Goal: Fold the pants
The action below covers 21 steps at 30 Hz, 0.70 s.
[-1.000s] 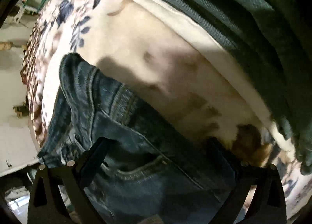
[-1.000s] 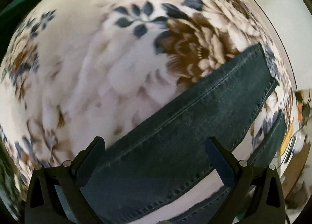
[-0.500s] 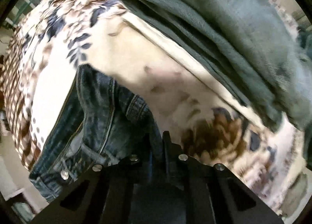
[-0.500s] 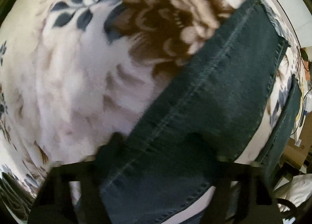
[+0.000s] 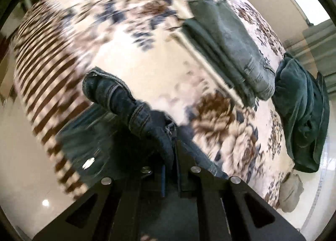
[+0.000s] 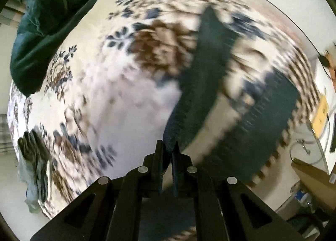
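Note:
Dark blue jeans (image 5: pixel 117 96) lie on a floral blanket (image 5: pixel 147 60) spread over a bed. My left gripper (image 5: pixel 173 146) is shut on the jeans' waistband by the zipper, and the bunched waist hangs lifted above the blanket. In the right wrist view, my right gripper (image 6: pixel 168 148) is shut on a trouser leg (image 6: pixel 201 85), which rises from the blanket in a blurred dark band. The second leg (image 6: pixel 268 119) lies flat to the right.
A folded stack of grey-green pants (image 5: pixel 231 52) lies at the far side of the blanket. A dark green blanket (image 5: pixel 304 119) is heaped at the bed's right edge, and the dark green blanket (image 6: pixel 48 22) also fills the right wrist view's upper left. Crumpled clothes (image 6: pixel 33 167) hang off one bed edge. Pale floor surrounds the bed.
Both grippers shut on the jeans, left on the waistband, right on a leg, and both have risen away from the bed, pulling the denim up with them.

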Tool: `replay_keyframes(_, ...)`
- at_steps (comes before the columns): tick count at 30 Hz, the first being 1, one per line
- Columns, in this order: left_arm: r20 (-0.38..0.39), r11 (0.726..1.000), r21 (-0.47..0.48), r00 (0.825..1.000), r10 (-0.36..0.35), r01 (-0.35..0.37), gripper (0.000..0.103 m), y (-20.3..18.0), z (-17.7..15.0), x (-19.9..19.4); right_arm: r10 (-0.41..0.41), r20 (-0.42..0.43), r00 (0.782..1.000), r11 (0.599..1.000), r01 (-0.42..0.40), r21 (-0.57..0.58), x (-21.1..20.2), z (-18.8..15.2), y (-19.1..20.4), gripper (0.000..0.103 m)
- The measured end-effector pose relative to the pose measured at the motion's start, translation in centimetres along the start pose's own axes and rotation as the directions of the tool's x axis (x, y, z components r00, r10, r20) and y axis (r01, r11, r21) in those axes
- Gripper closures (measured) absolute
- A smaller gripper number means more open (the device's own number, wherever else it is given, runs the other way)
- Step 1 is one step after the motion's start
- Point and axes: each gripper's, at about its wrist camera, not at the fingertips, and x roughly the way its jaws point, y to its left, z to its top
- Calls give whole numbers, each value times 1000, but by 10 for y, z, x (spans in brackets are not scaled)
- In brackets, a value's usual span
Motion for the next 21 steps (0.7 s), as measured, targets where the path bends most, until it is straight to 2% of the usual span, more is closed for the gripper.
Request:
replay_keyframes(1, -3, 1000, -14, 1000, 11, -11, 98, 10, -10, -1, 7, 1, 1000, 1000, -7, 5, -2, -7, -35, 96)
replay_keyframes(4, -40, 997, -67, 998, 47, -50, 98, 48, -37, 6, 3, -34, 999, 1000, -3, 12, 12, -37, -99, 96)
replay_keyframes(9, -80, 988, -68, 988, 130, -136, 97, 91, -63, 58, 15, -117, 993, 1000, -18, -20, 70, -61, -154, 95)
replay_keyframes(10, -85, 987, -67, 986, 141, -147, 96, 97, -65, 67, 16, -137, 990, 1000, -19, -17, 81, -61, -161, 92)
replay_keyframes(12, -77, 985, -68, 986, 151, -156, 93, 102, -69, 75, 10, -170, 985, 1000, -10, 1, 93, -59, -178, 58)
replay_keyframes(14, -56, 988, -42, 987, 148, -150, 92, 101, -72, 71, 47, -160, 986, 999, -43, 30, 89, -55, -198, 51)
replay_keyframes(16, -30, 983, 7, 983, 181, -181, 92, 92, -76, 60, 72, -126, 989, 997, -69, 24, 73, -48, -209, 49)
replay_keyframes(18, 3, 979, 37, 980, 199, -199, 84, 86, -83, 46, 80, -66, 995, 997, -79, 19, 53, -37, -214, 48)
replay_keyframes(20, 19, 979, 58, 980, 196, -197, 50, 80, -89, 34, 92, -6, 996, 995, -92, 46, 36, -20, -219, 46)
replay_keyframes(21, 24, 980, 63, 982, 187, -188, 42, 74, -94, 29, 91, 24, 996, 993, -92, 71, 30, -11, -225, 45)
